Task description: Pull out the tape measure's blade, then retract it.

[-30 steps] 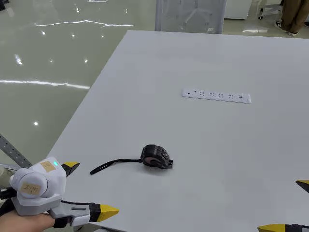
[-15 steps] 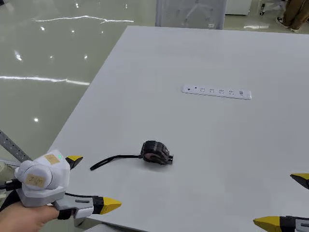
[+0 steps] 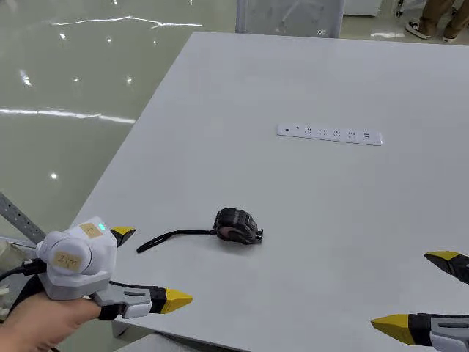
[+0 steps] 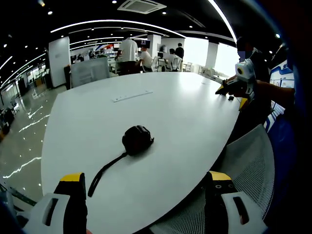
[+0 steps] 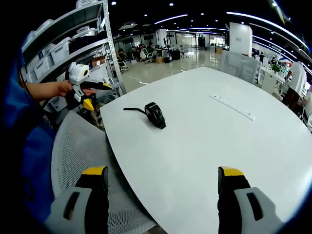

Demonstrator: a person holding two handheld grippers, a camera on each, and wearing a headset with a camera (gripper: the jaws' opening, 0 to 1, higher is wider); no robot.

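A black tape measure (image 3: 237, 226) lies on the white table (image 3: 315, 81), its black wrist strap (image 3: 165, 237) trailing to the left; no blade is drawn out. The tape measure (image 4: 137, 139) sits ahead of the left gripper's jaws, and in the right gripper view the tape measure (image 5: 155, 114) lies far ahead. My left gripper (image 3: 154, 266) is open at the table's near left edge, short of the strap. My right gripper (image 3: 418, 292) is open at the lower right, well apart from the tape measure. Nothing is between either pair of jaws.
A white power strip (image 3: 329, 134) lies flat further back on the table. Glossy floor (image 3: 66, 88) lies beyond the table's left edge. A mesh chair seat (image 5: 83, 161) sits by the near edge. People (image 4: 129, 51) stand in the distance, and storage shelves (image 5: 63, 48) stand to one side.
Both grippers have crept forward and inward over the table's near edge. The tape measure has not moved; the head camera has tilted slightly.
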